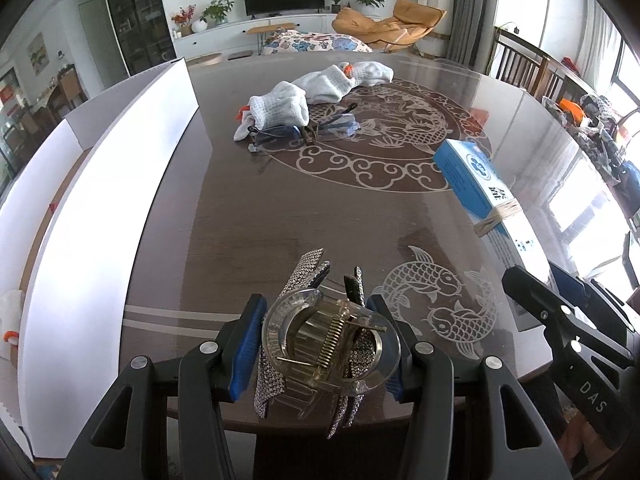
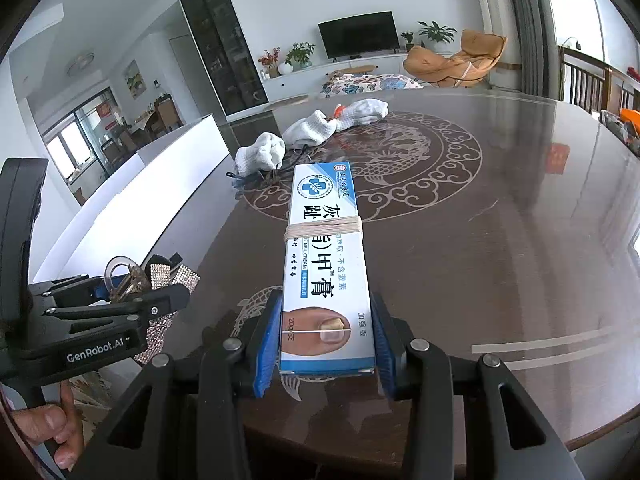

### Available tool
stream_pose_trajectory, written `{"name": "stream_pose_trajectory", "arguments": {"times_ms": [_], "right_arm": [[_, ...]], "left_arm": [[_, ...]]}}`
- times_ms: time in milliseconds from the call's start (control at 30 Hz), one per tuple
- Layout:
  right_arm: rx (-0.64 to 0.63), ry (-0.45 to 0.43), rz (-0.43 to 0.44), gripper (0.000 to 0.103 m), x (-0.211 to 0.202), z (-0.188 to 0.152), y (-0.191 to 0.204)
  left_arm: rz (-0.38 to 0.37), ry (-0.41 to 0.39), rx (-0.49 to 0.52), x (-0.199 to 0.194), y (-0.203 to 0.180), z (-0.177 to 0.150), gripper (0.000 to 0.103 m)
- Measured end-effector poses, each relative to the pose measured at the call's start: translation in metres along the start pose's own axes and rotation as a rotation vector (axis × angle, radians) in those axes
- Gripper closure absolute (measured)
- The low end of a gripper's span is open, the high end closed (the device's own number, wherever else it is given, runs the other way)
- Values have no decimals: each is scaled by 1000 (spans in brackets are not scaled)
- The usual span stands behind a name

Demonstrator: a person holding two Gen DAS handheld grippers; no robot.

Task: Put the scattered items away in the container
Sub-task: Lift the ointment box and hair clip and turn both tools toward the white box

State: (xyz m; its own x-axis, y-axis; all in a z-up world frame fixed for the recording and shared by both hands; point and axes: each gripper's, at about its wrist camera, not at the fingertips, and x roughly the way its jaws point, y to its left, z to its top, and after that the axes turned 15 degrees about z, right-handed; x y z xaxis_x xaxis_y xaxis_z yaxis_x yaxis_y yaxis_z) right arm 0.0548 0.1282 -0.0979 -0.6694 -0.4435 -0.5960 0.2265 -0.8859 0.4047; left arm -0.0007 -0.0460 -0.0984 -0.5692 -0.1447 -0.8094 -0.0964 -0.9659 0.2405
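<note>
Rhinestone-studded clear plastic hair claw [image 1: 328, 344] clamped in left gripper [image 1: 316, 344], oblong cardboard cream box [image 2: 326, 276] gripped by right gripper [image 2: 326, 344], white container wall [image 1: 120, 184] at left, glossy table [image 1: 340, 224] bare between.

You read "NAIL CREAM" and "20g" on the box [image 2: 326, 280] between your right gripper's pads, "GenRobot.AI" on your left gripper [image 2: 132, 292], "DAS" on your right gripper [image 1: 560, 280].

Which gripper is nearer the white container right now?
Left. The left gripper, shut on the hair clip, sits just beside the white container; the right gripper, holding the cream box, is farther out.
</note>
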Motion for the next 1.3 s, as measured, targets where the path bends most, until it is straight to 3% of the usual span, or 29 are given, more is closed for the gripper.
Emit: {"name": "stream_pose_trajectory", "arguments": {"times_ms": [1300], "right_arm": [[-44, -15, 15, 61, -5, 13, 21]], "left_arm": [[31, -20, -20, -6, 12, 8, 52]]}}
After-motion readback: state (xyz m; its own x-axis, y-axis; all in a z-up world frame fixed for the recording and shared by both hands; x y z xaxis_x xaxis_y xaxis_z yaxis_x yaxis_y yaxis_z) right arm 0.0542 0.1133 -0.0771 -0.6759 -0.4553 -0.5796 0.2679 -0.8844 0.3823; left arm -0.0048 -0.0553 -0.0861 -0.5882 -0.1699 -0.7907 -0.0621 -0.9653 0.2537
